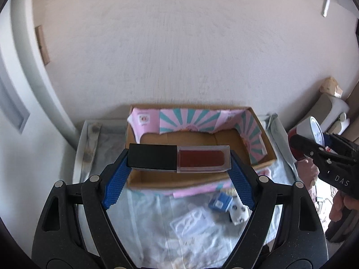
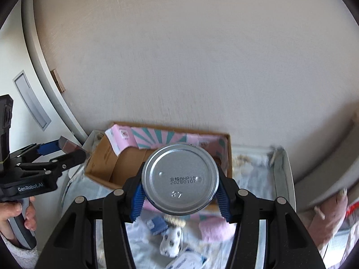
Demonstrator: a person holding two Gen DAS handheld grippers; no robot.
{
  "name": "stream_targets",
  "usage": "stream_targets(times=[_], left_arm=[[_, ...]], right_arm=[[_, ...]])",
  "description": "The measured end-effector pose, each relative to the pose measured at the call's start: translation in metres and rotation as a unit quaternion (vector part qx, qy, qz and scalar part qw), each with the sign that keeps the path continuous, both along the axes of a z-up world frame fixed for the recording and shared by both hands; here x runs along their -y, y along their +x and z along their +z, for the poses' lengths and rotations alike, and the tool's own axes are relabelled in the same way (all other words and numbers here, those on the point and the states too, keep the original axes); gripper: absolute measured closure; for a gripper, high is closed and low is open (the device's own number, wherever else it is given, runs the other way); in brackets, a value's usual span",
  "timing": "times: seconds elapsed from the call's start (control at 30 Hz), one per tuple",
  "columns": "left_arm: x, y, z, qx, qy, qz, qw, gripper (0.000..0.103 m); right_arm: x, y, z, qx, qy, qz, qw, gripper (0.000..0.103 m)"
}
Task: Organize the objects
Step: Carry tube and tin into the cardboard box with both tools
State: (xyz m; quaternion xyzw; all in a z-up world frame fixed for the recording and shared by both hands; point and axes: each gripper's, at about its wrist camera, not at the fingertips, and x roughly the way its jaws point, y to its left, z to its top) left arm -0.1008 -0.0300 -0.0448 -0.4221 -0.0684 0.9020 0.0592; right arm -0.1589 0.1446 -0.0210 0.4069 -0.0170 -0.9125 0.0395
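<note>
The left tool (image 1: pixel 179 159) clenched a lip-gloss tube (image 1: pixel 179 158) crosswise above the cardboard box (image 1: pixel 267 148); the right tool (image 2: pixel 180 185) gripped a metal can (image 2: pixel 180 179) over the box's near right edge.

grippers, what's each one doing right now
left gripper: shut on the lip gloss, held endwise over the box.
right gripper: shut on the can.
</note>
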Motion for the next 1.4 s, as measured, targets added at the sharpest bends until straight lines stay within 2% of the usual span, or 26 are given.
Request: stream_targets(times=[0.27,0.37,0.53,0.87,0.93,1.03,1.3,1.37,1.4], left_arm=[[-0.001,-0.071,-0.022,0.033,-0.007,0.004,0.9994,0.022],[-0.002,-0.096,-0.040,0.056,-0.018,0.004,0.9982,0.022],[-0.004,-0.131,-0.073,0.099,-0.040,0.000,0.9943,0.022],[-0.019,-0.152,-0.135,0.169,-0.081,-0.026,0.9819,0.022],[-0.028,-0.151,-0.140,0.167,-0.113,-0.039,0.9788,0.022],[-0.038,-0.152,-0.143,0.168,-0.132,-0.056,0.9752,0.022],[-0.043,-0.159,-0.141,0.163,-0.143,-0.072,0.9735,0.022],[-0.046,-0.159,-0.139,0.159,-0.155,-0.080,0.9717,0.011],[-0.048,-0.160,-0.137,0.159,-0.164,-0.083,0.9700,0.000]], right_arm=[[0.003,-0.080,-0.024,0.037,0.004,0.044,0.998,0.053],[0.002,-0.111,-0.048,0.065,0.011,0.058,0.996,0.053],[0.007,-0.137,-0.090,0.108,0.032,0.088,0.990,0.053],[0.019,-0.144,-0.151,0.174,0.046,0.133,0.975,0.053],[0.022,-0.144,-0.160,0.182,0.050,0.139,0.972,0.053],[0.023,-0.144,-0.167,0.189,0.051,0.138,0.971,0.053],[0.027,-0.144,-0.171,0.201,0.048,0.153,0.966,0.053],[0.029,-0.142,-0.171,0.207,0.042,0.164,0.964,0.049],[0.030,-0.142,-0.169,0.207,0.034,0.168,0.963,0.043]])
